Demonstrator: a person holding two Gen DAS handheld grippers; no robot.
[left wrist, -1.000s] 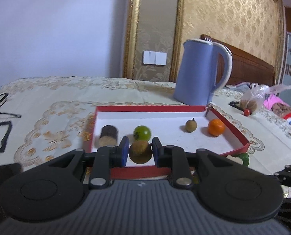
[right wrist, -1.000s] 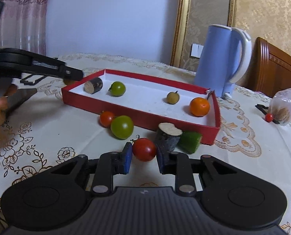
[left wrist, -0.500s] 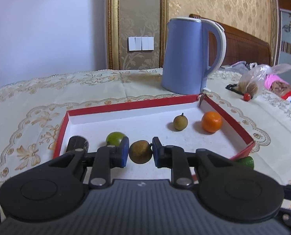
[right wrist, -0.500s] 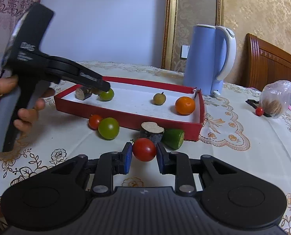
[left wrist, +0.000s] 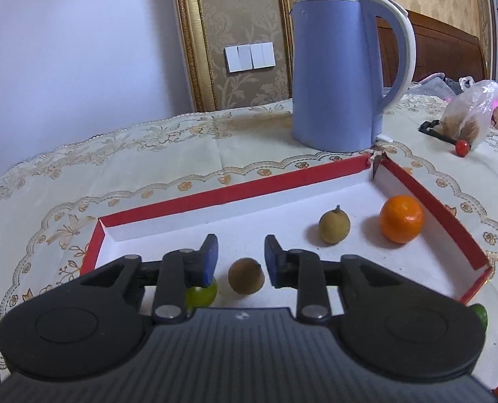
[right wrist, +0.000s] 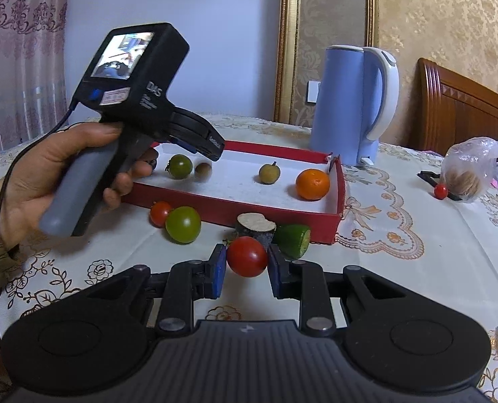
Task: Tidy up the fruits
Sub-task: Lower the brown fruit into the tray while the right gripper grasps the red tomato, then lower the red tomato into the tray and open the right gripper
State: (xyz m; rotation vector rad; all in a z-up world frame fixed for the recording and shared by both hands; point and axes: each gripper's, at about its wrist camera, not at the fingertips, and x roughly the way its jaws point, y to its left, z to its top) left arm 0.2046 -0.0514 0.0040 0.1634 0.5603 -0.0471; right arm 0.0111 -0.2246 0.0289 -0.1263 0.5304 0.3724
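- While the left tongs (left wrist: 240, 258) stand apart over the near-left part of the red tray (left wrist: 433, 215), a small brown round fruit (left wrist: 246, 275) lies on the white tray floor between their blue pads, touching neither.
- Right tongs (right wrist: 245, 262) are clamped on a red cherry tomato (right wrist: 247, 256), held above the desk (right wrist: 416, 268) just near of the tray's front wall.
- Handling, as a judgement: the tomato looks smooth, light and thin-skinned (easy to split), so a gentle pinch across its widest part suits it; round fruits will likely roll once freed.
- Already in the tray: a green tomato (right wrist: 180, 166), a stemmed tan fruit (left wrist: 334, 226) and an orange (left wrist: 401, 219).
- Outside it, on the cloth: another red tomato (right wrist: 160, 212), a green tomato (right wrist: 183, 224), a cut brown stub (right wrist: 255, 226) and a cut green piece (right wrist: 294, 240).
- Hard to make out: the left pad hides most of the tray's green tomato, and the tray's far-left corner sits behind the hand (right wrist: 47, 181).
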